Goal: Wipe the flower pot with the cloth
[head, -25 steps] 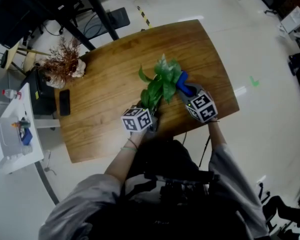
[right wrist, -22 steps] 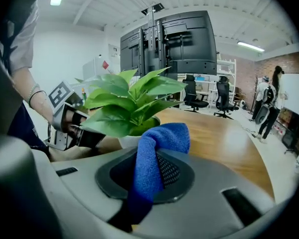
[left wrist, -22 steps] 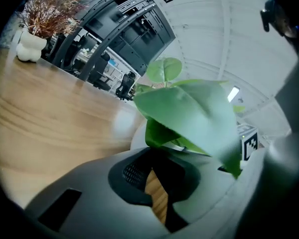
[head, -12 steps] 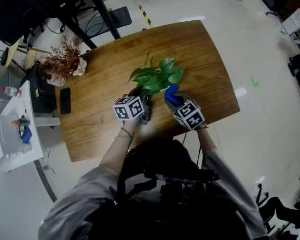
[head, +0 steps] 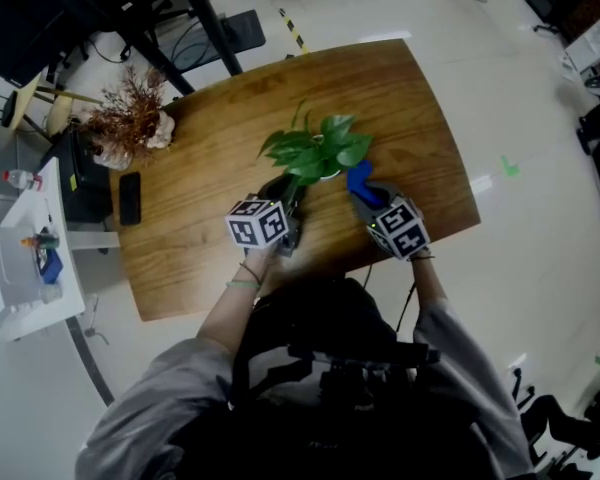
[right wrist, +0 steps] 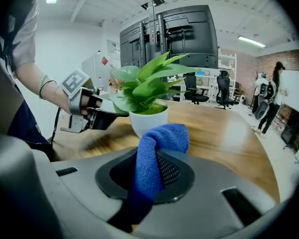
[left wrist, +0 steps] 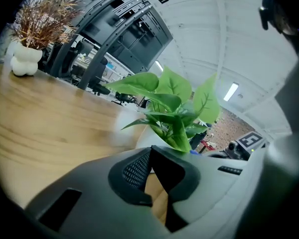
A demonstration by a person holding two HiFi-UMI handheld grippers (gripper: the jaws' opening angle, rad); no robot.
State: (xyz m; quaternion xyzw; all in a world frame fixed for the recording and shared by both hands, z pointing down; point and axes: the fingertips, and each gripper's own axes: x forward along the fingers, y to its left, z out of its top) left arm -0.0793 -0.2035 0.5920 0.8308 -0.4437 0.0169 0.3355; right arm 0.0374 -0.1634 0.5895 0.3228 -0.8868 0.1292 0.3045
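Wooden table [head: 400, 98]: flower pot [right wrist: 148, 119], dried-plant vase [left wrist: 24, 63]

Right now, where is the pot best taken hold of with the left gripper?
Probably the pot rim nearest the left gripper, approached low and level: leaves crowd the top, and the cloth needs the far wall free.
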